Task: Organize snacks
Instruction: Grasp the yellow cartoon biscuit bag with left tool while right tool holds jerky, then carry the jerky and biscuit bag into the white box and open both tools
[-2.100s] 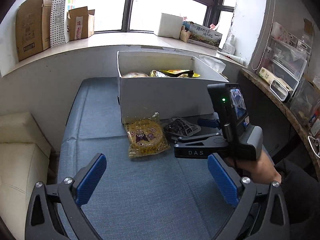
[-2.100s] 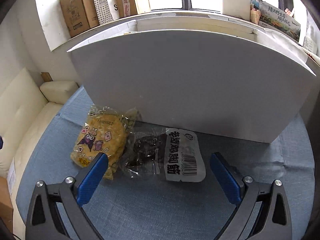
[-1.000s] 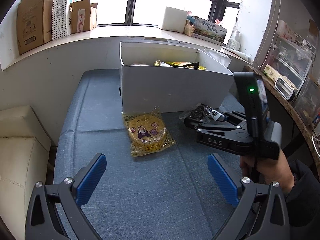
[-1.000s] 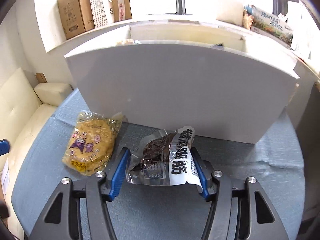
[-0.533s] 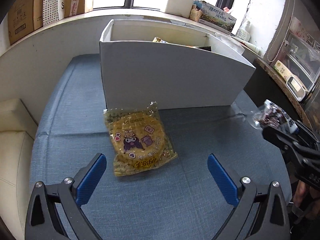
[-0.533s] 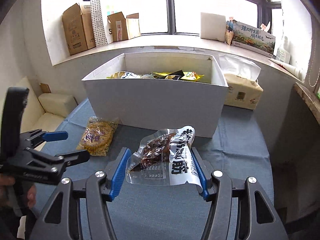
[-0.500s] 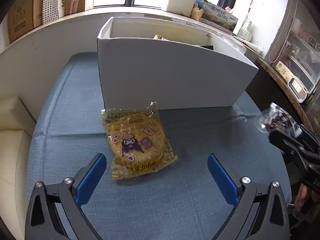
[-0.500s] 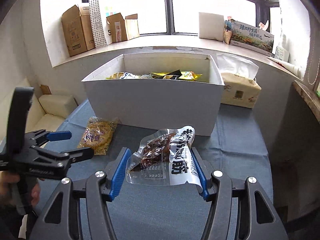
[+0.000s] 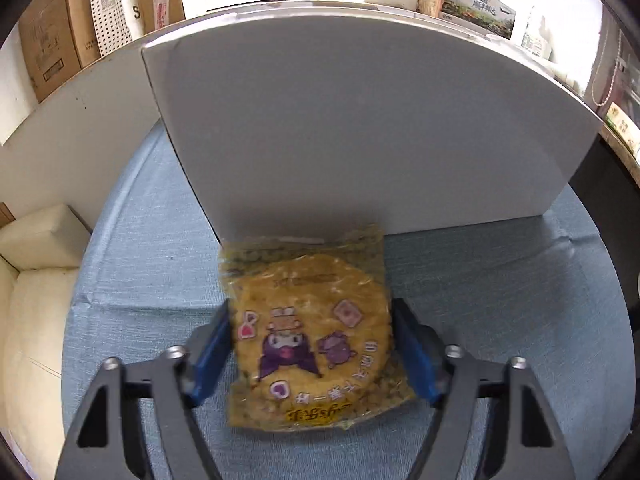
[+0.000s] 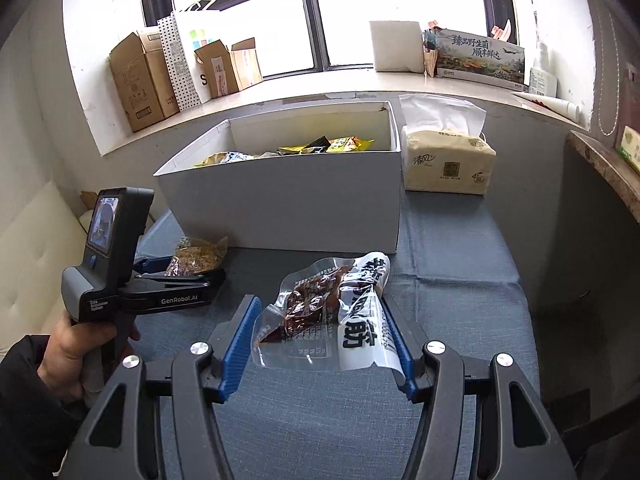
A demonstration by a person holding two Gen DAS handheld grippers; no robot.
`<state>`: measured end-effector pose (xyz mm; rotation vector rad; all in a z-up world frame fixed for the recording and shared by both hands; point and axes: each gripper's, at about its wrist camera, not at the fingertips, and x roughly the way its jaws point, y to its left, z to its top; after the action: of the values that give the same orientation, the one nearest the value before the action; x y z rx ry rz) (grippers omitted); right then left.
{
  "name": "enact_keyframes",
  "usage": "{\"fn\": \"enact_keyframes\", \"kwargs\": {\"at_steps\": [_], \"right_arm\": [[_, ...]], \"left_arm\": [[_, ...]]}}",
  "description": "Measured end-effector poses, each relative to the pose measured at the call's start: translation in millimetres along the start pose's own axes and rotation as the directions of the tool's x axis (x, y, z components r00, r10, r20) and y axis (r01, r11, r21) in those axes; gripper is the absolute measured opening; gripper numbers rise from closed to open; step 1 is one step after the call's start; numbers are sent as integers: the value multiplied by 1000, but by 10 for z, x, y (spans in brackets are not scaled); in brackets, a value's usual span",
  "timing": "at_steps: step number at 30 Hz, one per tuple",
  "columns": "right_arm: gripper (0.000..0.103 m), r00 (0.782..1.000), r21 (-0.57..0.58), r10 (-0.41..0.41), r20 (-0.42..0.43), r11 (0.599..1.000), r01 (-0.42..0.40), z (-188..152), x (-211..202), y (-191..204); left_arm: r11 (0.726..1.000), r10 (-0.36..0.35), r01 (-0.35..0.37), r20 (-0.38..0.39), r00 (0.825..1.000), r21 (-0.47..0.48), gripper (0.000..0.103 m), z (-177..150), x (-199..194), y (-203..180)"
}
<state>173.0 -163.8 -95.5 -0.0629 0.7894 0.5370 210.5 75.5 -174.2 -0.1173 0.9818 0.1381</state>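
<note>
My left gripper (image 9: 314,354) is closed around the yellow snack packet (image 9: 310,320) with cartoon figures, which lies on the blue cloth just in front of the white box (image 9: 360,132). In the right wrist view the left gripper (image 10: 176,280) sits low by that packet (image 10: 198,254). My right gripper (image 10: 320,344) is shut on a clear packet of dark brown snack (image 10: 328,312) with black characters and holds it above the cloth. The white box (image 10: 288,204) stands behind it, open on top, with several snack packets inside.
A tissue pack (image 10: 446,160) stands to the right of the box. Cardboard boxes (image 10: 140,80) and a printed carton (image 10: 480,58) line the windowsill. A cream sofa (image 9: 28,280) borders the blue-covered table (image 9: 500,300) on the left; a dark counter edge (image 10: 604,172) is at the right.
My left gripper has moved forward and down to the yellow packet and closed on it. My right gripper has drawn back and up with the brown packet.
</note>
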Motion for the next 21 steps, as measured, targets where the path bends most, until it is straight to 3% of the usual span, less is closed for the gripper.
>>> {"fn": "enact_keyframes", "kwargs": {"at_steps": [5, 11, 14, 21], "right_arm": [[64, 1000, 2, 7, 0, 1000, -7, 3, -6, 11], [64, 1000, 5, 21, 21, 1000, -21, 73, -64, 15], [64, 998, 13, 43, 36, 999, -44, 172, -98, 14], [65, 993, 18, 77, 91, 997, -79, 603, -121, -15]], "left_arm": [[997, -72, 72, 36, 997, -16, 77, -106, -283, 33], [988, -153, 152, 142, 978, 18, 77, -139, -978, 67], [981, -195, 192, 182, 964, 34, 77, -22, -1270, 73], [983, -182, 172, 260, 948, 61, 77, 554, -1547, 24]]}}
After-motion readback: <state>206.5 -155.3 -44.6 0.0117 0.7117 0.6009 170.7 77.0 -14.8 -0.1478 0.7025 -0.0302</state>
